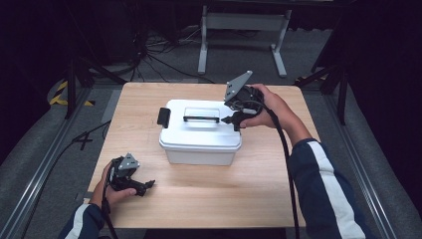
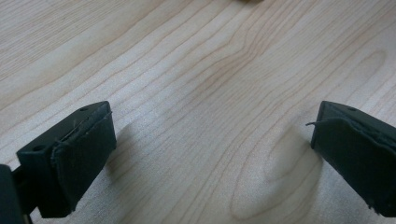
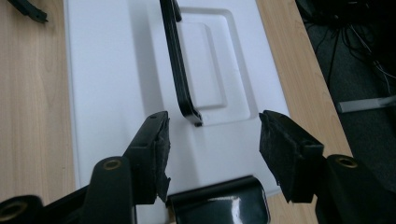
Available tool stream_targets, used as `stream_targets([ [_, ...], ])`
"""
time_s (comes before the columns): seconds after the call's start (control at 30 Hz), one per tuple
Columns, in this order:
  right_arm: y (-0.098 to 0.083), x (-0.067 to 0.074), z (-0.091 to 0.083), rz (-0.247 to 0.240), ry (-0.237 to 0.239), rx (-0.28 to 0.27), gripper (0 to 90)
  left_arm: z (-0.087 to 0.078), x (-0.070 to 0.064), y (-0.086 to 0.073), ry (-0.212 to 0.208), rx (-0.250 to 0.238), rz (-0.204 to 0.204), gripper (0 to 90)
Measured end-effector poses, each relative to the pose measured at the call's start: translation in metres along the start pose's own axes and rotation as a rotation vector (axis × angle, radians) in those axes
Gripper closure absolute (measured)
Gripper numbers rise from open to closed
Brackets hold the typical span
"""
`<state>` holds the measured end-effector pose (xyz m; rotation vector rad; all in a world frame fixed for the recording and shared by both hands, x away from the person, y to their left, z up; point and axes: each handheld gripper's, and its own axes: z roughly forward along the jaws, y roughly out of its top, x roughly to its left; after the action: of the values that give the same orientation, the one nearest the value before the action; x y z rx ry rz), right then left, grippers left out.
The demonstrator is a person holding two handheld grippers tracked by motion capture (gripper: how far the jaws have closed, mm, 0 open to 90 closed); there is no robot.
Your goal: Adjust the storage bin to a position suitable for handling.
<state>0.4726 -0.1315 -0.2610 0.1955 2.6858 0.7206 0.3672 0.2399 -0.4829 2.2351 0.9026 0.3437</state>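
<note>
A white lidded plastic box stands in the middle of the wooden table. Its lid carries a black handle lying flat, with a black latch at the left end. My right gripper is at the box's right end, open. In the right gripper view it hovers over the lid's edge, the right-end black latch just below and between its jaws. My left gripper rests low at the table's front left, open over bare wood, holding nothing.
Bare tabletop lies in front of and left of the box. Beyond the far edge stand a grey metal frame and floor cables. The right gripper's cable trails along the person's right sleeve.
</note>
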Motion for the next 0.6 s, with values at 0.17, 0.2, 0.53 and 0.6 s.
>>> stream_targets([
  [0.17,0.012,0.003,0.010,-0.024,0.020,-0.002,44.7,0.000,0.000,0.000,0.000,0.000,0.000,0.4],
  [0.2,0.014,0.004,0.013,-0.034,0.028,0.004,45.0,0.000,0.000,0.000,0.000,0.000,-0.001,0.4],
  [0.53,0.028,0.007,0.032,-0.072,0.045,0.038,52.4,0.000,0.000,0.000,-0.001,-0.001,-0.001,0.4],
  [0.6,0.031,0.010,0.036,-0.074,0.042,0.056,55.7,0.000,0.000,0.000,-0.005,-0.002,-0.007,0.3],
])
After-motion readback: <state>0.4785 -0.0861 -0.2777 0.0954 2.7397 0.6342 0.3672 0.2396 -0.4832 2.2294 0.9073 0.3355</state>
